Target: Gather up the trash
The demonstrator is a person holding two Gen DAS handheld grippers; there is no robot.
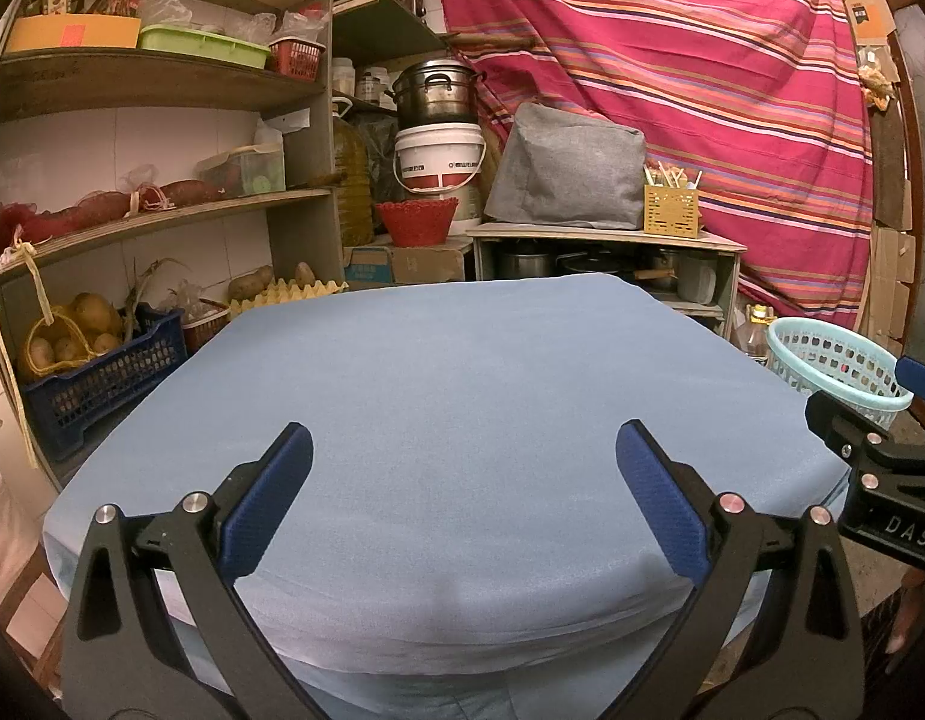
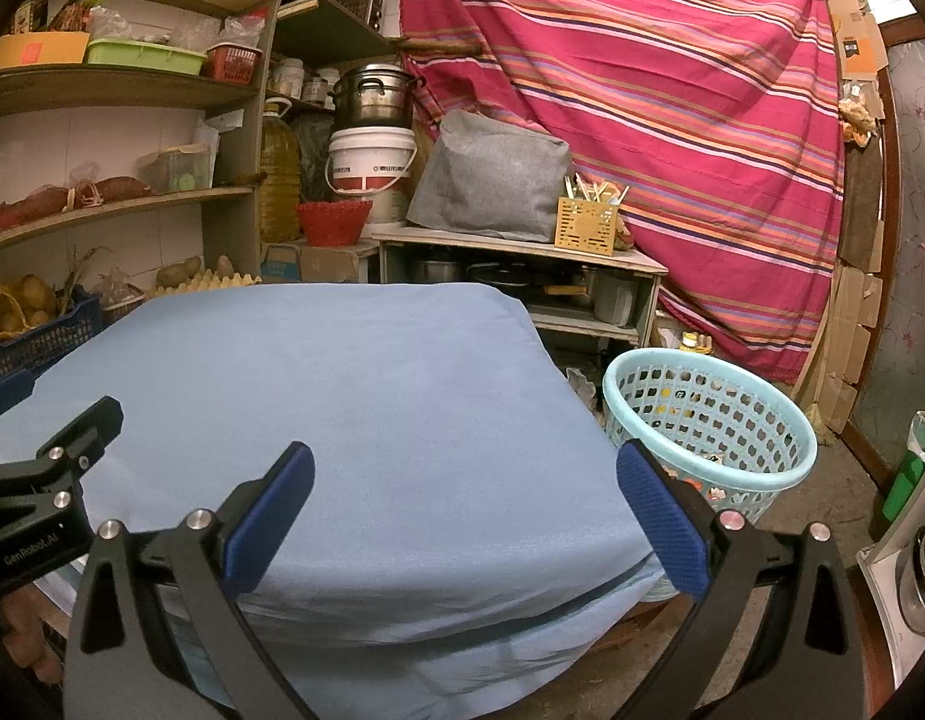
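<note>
Two tools are held above the near edge of a worktop (image 1: 450, 396) draped in a pale blue cloth, and both are released, with the blue pads spread wide and nothing gripped between them. The left tool (image 1: 462, 450) is pointed across the middle of the cloth, while the right tool (image 2: 465, 468) is held toward the worktop's right corner; each is glimpsed at the margin of the other's view. Trash is seen as small colourful scraps (image 2: 711, 483) lying at the bottom of a light turquoise perforated basket (image 2: 780, 420), which is set on the floor just beside the worktop's right side. Behind the worktop, wooden shelves (image 1: 162, 216) are stocked with potatoes, an egg tray and a blue crate (image 1: 96, 384). A white bucket (image 1: 441, 156) is topped by a metal pot, and a striped red cloth (image 1: 672, 72) is hung across the back wall.
</note>
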